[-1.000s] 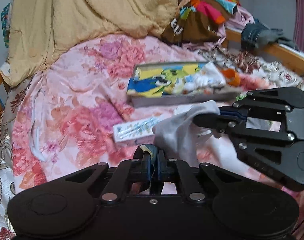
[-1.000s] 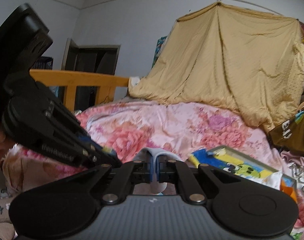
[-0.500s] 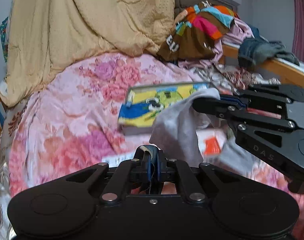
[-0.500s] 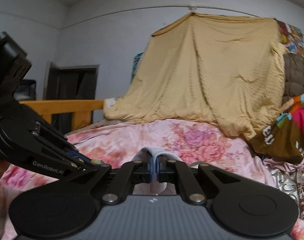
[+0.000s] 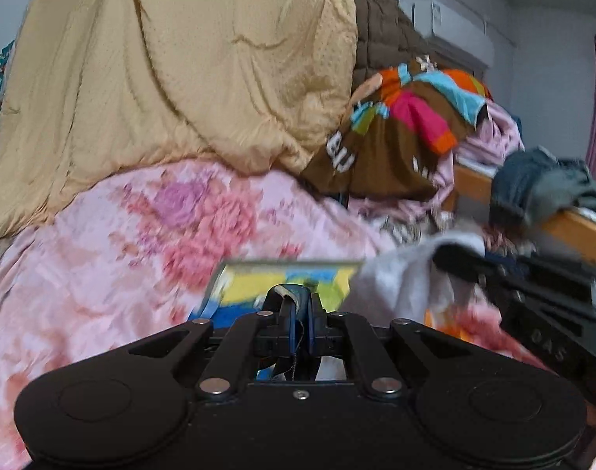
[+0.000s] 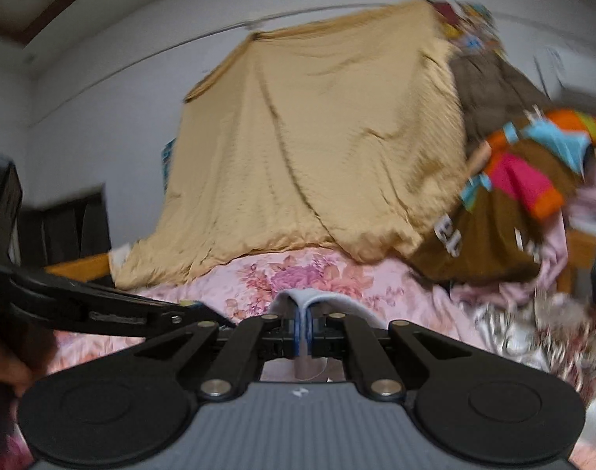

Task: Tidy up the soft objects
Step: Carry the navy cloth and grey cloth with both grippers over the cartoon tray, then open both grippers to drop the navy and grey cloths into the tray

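Note:
My left gripper (image 5: 298,301) is shut on a small dark piece of fabric (image 5: 288,293) with a pale edge and a loose thread. My right gripper (image 6: 304,313) is shut on a light grey cloth (image 6: 317,299), which pokes up between its fingers. In the left wrist view the right gripper (image 5: 445,253) comes in from the right, and the grey cloth (image 5: 396,280) hangs from its tip. In the right wrist view the left gripper (image 6: 214,313) reaches in from the left, close beside the right one. Both are held above the bed.
A pink floral quilt (image 5: 141,243) covers the bed, with a cartoon-print box (image 5: 255,280) lying on it. Behind hang a tan blanket (image 5: 180,78) and a brown multicoloured garment (image 5: 400,137). Dark jeans (image 5: 540,188) drape over the wooden rail (image 5: 572,227) at right.
Both grippers have risen and travelled across the bed toward the tan blanket, still holding their fabrics. The cartoon box has slid low in the left view; the right view has rolled.

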A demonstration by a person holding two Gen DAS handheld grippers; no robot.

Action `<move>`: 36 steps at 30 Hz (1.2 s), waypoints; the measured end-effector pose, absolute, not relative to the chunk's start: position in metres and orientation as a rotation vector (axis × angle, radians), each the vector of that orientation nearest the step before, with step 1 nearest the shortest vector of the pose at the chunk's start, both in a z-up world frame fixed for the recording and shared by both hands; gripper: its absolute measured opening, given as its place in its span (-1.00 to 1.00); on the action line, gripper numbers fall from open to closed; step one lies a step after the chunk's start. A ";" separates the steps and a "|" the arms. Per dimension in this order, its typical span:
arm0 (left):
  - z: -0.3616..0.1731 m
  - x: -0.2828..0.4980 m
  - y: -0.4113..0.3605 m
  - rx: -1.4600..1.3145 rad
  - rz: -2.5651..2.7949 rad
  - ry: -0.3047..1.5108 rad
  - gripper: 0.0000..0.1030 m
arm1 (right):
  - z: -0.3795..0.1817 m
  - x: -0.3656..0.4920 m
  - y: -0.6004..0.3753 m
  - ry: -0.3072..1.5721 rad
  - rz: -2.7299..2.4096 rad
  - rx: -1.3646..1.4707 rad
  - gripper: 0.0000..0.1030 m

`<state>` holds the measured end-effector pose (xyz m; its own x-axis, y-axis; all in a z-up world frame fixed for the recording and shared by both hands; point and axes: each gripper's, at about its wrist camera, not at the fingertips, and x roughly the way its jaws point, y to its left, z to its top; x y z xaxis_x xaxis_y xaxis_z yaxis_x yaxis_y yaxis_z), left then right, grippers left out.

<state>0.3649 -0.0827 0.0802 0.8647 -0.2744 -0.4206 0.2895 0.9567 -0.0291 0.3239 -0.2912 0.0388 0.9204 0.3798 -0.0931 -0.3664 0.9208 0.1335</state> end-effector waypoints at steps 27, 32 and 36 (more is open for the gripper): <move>-0.031 0.434 -0.159 -0.102 -0.346 0.582 -0.88 | -0.019 0.385 -0.369 0.444 0.196 0.386 -0.78; -0.029 0.436 -0.157 -0.134 -0.338 0.594 -0.83 | -0.019 0.386 -0.368 0.460 0.175 0.373 -0.50; -0.024 0.432 -0.156 -0.120 -0.326 0.599 -0.64 | -0.019 0.385 -0.366 0.464 0.163 0.341 -0.13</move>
